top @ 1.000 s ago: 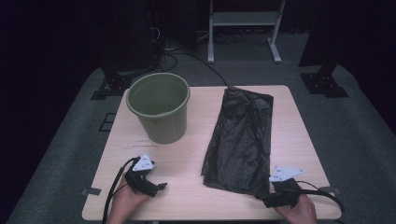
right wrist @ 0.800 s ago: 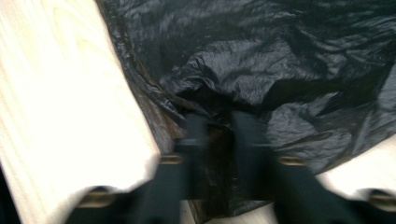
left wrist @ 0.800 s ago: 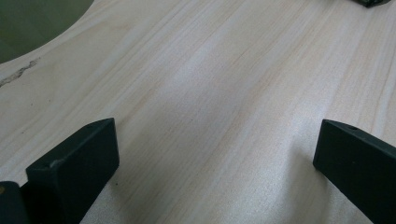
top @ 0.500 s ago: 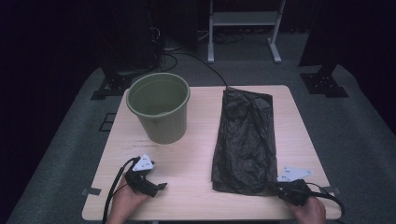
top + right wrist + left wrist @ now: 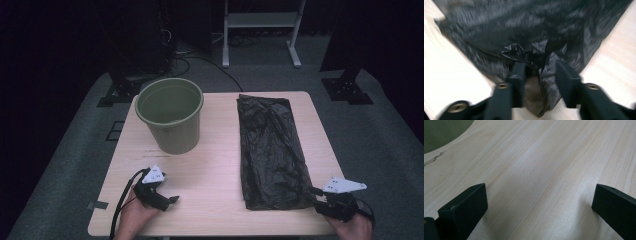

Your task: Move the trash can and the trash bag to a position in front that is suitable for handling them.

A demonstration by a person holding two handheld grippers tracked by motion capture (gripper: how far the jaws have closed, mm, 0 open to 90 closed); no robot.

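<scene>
Since the earlier frame, right gripper [image 5: 314, 196] slid rightward, dragging the bag [image 5: 270, 150] corner; jaws just reopened partway, crinkled film bunched between them. High view: bag lay flat on table [image 5: 220, 165], right of bucket [image 5: 170, 120]. Left gripper [image 5: 539, 202] sat wide open, empty. Right gripper view: thin slippery plastic could slip out.

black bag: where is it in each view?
High view: black bag lies flat on the table's right half.
Left gripper view: bare tabletop, bucket at top left.
Right gripper view: bag across the top, a fold between the jaws.
Shared landmark: the pale wooden tabletop.
</scene>
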